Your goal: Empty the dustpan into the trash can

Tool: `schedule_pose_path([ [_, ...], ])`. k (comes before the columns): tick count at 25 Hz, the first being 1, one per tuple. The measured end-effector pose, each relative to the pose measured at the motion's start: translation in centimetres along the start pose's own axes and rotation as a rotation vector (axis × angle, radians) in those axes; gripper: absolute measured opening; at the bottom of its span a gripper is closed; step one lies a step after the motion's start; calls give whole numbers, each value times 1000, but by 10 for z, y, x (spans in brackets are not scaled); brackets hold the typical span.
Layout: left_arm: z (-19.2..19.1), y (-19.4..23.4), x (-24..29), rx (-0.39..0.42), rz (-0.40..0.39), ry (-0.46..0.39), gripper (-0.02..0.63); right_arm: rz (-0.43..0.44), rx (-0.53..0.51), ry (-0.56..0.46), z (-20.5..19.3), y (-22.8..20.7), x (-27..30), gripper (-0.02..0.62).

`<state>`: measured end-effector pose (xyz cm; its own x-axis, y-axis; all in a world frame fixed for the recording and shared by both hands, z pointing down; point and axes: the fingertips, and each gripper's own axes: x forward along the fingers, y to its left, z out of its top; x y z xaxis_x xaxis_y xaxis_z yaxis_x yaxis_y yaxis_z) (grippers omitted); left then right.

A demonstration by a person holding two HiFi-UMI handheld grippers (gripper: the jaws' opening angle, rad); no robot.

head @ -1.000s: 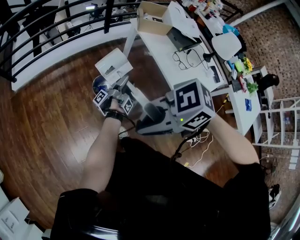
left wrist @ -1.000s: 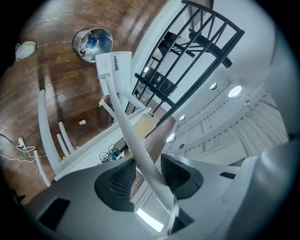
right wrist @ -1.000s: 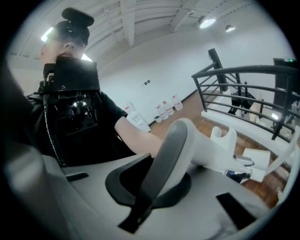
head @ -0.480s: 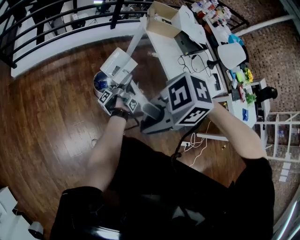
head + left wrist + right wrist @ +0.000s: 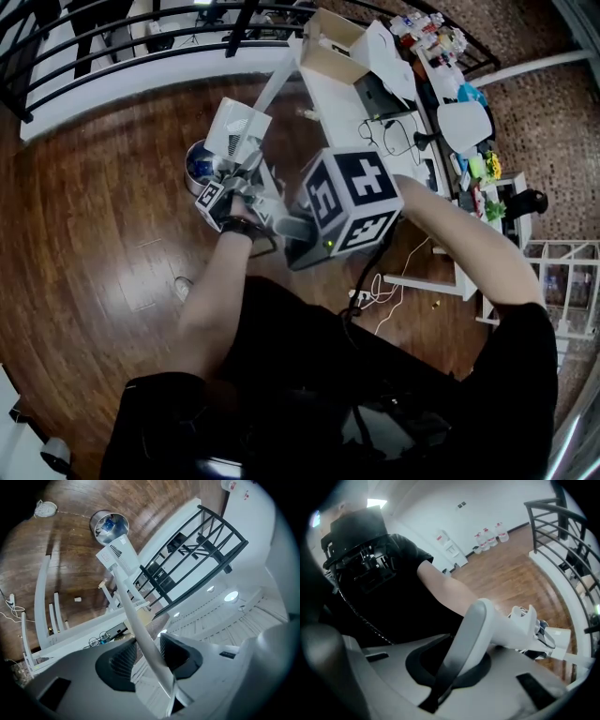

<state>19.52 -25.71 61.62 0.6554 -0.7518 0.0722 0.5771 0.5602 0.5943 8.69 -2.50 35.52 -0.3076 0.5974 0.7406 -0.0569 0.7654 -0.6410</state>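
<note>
With the left hand-held gripper (image 5: 143, 654) clamped on the shaft of the dustpan (image 5: 117, 557) and the right hand-held gripper (image 5: 454, 667) closed on its handle end, the pan hangs at the trash can (image 5: 108, 526) rim, so emptying looks begun but unfinished.

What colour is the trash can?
Shiny silver; the trash can shows best in the left gripper view.

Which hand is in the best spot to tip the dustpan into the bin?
Probably left: the left gripper clamps the pole nearer the dustpan, which hangs by the trash can. The right gripper only holds the far handle.
</note>
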Motion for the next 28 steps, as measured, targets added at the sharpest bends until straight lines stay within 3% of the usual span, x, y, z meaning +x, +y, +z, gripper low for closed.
schedule_pose_path([
  [12,13,-10,3,-25,-29,-27,144,41,-84,405,-22,-10,1,5],
  [28,29,-20,-2,-88,-111,-63,141,110,-150,691,-18,-18,3,5],
])
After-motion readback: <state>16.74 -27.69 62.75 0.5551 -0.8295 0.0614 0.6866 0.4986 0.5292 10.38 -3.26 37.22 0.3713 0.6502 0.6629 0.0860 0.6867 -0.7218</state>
